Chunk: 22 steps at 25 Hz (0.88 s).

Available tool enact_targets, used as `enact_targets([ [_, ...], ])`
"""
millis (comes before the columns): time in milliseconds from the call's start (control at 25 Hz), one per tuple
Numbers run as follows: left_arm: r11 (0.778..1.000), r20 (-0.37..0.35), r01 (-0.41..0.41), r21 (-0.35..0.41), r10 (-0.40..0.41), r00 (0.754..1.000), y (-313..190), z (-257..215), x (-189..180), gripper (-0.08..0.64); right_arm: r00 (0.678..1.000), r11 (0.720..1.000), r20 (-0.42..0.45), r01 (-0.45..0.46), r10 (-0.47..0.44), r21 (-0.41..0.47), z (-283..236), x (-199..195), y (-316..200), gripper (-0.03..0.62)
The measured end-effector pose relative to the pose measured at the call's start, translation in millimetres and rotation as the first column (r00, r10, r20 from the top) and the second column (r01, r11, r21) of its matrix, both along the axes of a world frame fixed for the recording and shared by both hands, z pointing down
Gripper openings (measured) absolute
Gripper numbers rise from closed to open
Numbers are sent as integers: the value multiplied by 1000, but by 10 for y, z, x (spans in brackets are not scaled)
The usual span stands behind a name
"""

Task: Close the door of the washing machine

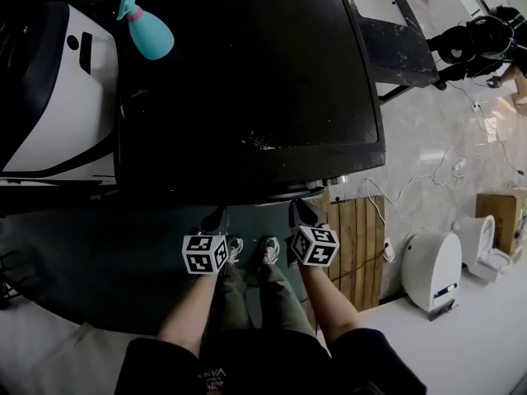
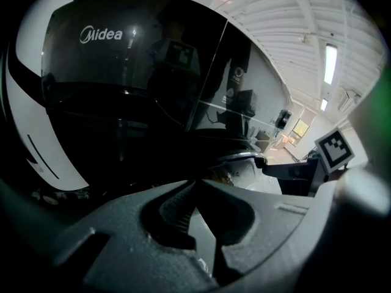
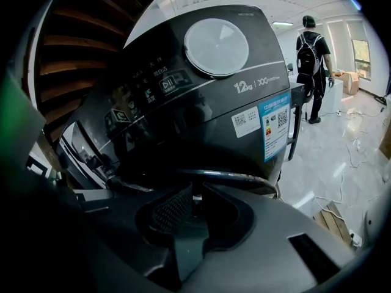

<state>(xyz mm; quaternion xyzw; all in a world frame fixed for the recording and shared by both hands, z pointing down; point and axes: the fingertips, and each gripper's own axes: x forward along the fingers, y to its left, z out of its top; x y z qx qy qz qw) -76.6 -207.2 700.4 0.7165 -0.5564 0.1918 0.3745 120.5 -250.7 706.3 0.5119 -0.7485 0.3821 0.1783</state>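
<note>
The black washing machine point(image 1: 247, 97) fills the head view from above; its front panel with a round dial point(image 3: 216, 47) faces the right gripper view. A chrome door rim point(image 3: 244, 177) curves just past my right gripper point(image 3: 195, 191), whose jaws stand a narrow gap apart and seem to pinch that rim. In the left gripper view the same rim point(image 2: 235, 157) lies just beyond my left gripper point(image 2: 195, 185), which is shut on nothing. In the head view the left gripper point(image 1: 216, 219) and right gripper point(image 1: 303, 211) reach under the machine's front edge, which hides the door.
A white Midea machine point(image 1: 49, 97) stands close on the left. A teal spray bottle point(image 1: 146, 23) rests on the black top's far left corner. A wooden pallet point(image 1: 358, 245), white appliances point(image 1: 432, 270) and a cardboard box point(image 1: 502, 212) sit to the right. A person point(image 3: 313, 60) stands far off.
</note>
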Motion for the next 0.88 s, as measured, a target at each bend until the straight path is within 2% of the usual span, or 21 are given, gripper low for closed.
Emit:
enact_targets([
  [160,1000,0,-4,-6,4,1000,-11,1,8,9,1000,1000,3,-22,22,-2,-19,-5,-24,49],
  [280,1000,25,-20,-5,20,999,-6,3,9,9,1000,1000,-11,-1,1,-1,25,3,-5,49],
  [880,1000,20,-21,20,20,1000,-28,12,11,9,997,999,-65,31,-29,23,51,14,-20,49],
])
